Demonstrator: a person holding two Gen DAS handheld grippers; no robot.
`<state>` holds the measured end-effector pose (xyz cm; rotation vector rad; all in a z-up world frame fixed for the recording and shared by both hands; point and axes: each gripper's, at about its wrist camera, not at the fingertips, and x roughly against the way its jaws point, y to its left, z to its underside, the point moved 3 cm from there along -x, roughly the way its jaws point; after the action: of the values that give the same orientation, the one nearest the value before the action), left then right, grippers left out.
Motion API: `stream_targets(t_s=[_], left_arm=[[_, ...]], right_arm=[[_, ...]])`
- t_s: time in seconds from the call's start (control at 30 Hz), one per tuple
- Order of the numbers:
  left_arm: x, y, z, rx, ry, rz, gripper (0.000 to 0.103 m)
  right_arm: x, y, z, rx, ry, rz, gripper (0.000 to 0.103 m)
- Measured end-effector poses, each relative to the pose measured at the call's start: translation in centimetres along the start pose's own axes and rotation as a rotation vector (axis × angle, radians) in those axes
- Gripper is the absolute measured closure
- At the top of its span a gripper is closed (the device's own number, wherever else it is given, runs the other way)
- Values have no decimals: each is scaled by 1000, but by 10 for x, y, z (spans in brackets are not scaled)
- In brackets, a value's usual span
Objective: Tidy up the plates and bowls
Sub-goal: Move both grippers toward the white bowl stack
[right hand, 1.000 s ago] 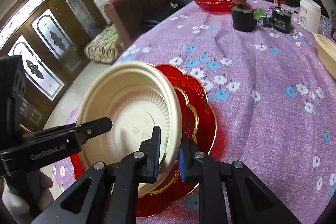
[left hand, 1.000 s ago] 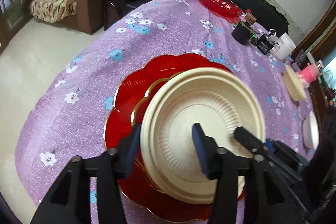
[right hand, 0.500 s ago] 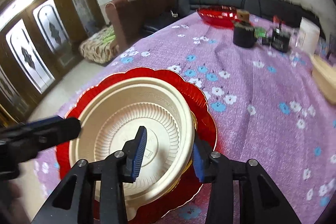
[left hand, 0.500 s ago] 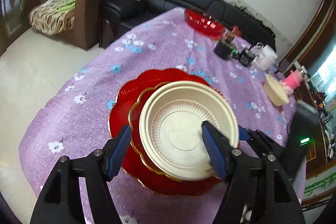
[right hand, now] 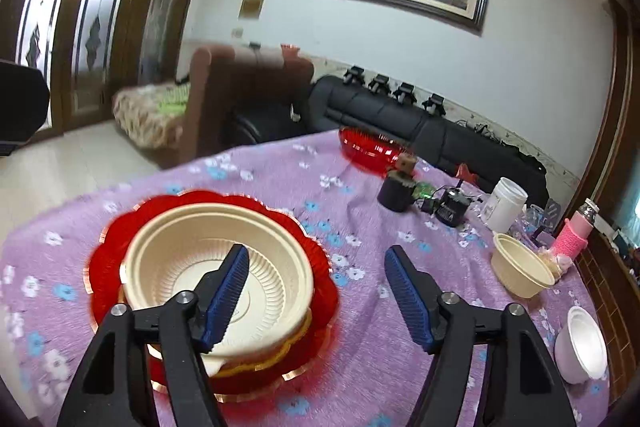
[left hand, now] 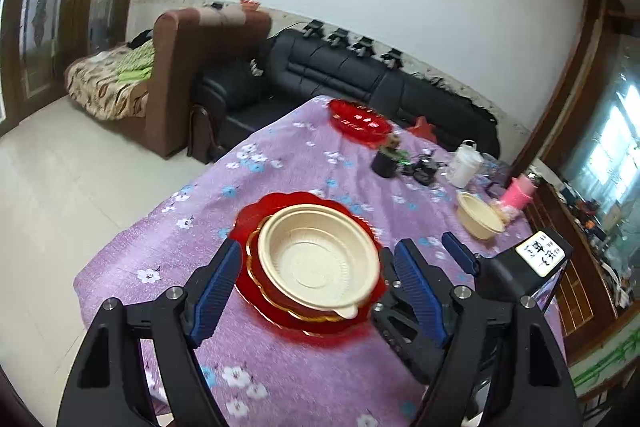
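A cream bowl (left hand: 320, 263) (right hand: 192, 267) rests on stacked red scalloped plates (left hand: 256, 215) (right hand: 108, 259) on the purple flowered tablecloth. My left gripper (left hand: 316, 291) hovers above and short of the stack, jaws opening, nothing between the pads. My right gripper (right hand: 316, 295) is raised beside the bowl's right rim, jaws opening too, holding nothing; it also shows at the right of the left wrist view. A second cream bowl (left hand: 478, 219) (right hand: 520, 271) and a red dish (left hand: 360, 119) (right hand: 372, 151) sit farther off. A white bowl (right hand: 582, 345) lies at the right edge.
A black cup (right hand: 396, 193), a small black device (right hand: 452, 211), a white jar (right hand: 504, 205) and a pink bottle (right hand: 576, 235) stand at the table's far side. A black sofa (left hand: 360, 79) and a brown armchair (left hand: 180, 75) are behind. The table edge drops off at left.
Both grippers let go of the cream bowl, opened wide and pulled back and up. The bowl went from tilted to sitting flat on the red plates.
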<state>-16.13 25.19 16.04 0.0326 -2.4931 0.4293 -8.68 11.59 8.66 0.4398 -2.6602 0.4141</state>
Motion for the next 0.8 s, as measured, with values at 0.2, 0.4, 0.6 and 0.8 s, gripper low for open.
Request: stream_targets(t_s=[0.2,0.4,0.6,0.8], left_arm=[[59,-35,-5,-92,-71,52,24],[105,-80,-18,-181,-114,204,20],[106,-102,-54,-113,26,386,20],[120,-135,-111,-165,32,412,19]], right_arm=[[42,-58,23,-124,20,3,18],[89,-124,34,-267,41,11,18],[169,-181,3,-304,-60,78,18],[257,-240,-60,-344,-161,127,18]])
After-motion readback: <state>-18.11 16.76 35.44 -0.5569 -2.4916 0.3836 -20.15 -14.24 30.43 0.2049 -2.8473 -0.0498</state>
